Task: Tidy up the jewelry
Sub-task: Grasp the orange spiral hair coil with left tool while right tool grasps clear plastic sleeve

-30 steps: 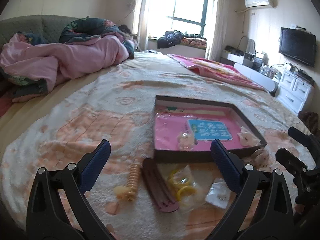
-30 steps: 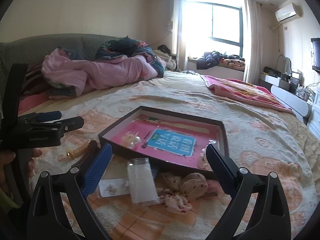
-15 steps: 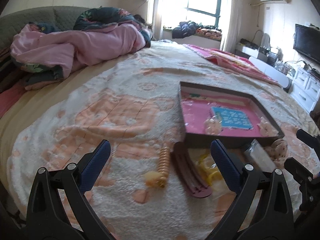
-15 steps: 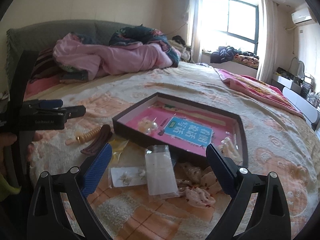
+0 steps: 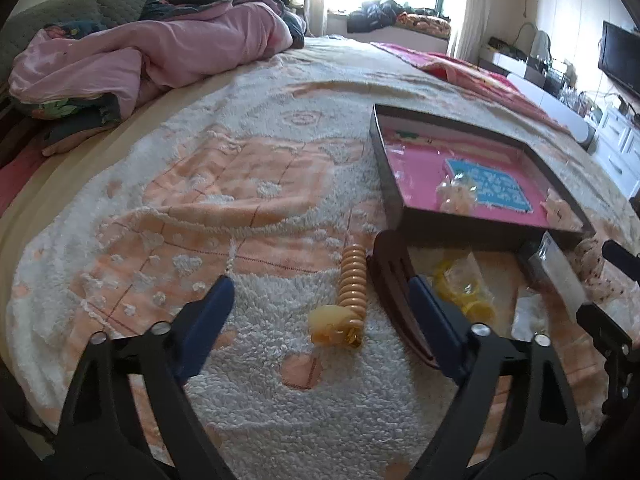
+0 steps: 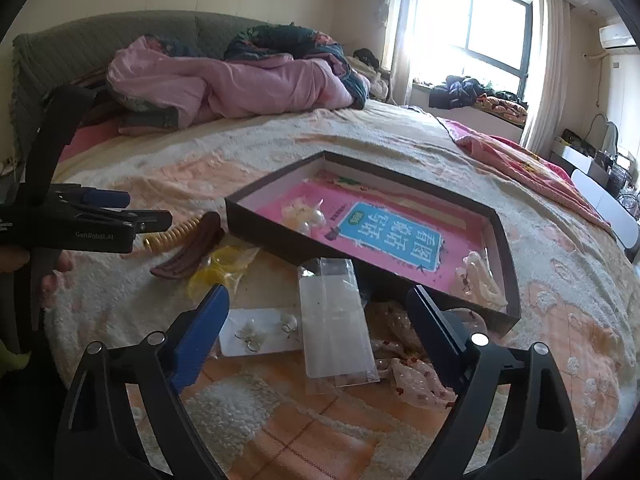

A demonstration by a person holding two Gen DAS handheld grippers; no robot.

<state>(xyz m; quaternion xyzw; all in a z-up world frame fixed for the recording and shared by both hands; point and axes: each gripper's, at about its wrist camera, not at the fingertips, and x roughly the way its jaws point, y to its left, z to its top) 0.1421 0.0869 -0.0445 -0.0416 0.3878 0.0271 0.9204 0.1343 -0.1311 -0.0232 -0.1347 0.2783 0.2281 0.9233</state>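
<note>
A shallow dark box [image 5: 440, 224] [image 6: 276, 245] with a pink floor lies on the bed, holding a bagged pearl piece [image 5: 456, 194] [image 6: 304, 216] and a pale hair clip [image 6: 478, 276]. In front of it lie a gold spiral hair piece [image 5: 350, 292] [image 6: 172, 236], a dark brown comb [image 5: 394, 300] [image 6: 188, 256], a bag of yellow rings [image 5: 466, 292] [image 6: 222, 268], an earring card [image 6: 260, 330], a clear packet [image 6: 336, 320] and a dotted scrunchie [image 6: 408, 364]. My left gripper [image 5: 322, 312] is open around the spiral piece, just above the blanket. My right gripper [image 6: 320, 328] is open over the clear packet.
The bed has a fluffy peach and white blanket [image 5: 224, 208]. A pink duvet [image 5: 152, 52] is heaped at the headboard. A pink-red cloth [image 6: 520, 160] lies far right. A TV [image 5: 620, 60] and white drawers stand beyond the bed.
My left gripper has swung left and down toward the gold spiral piece, which now sits between its fingers. My right gripper has moved closer to the packets. Both stay open.
</note>
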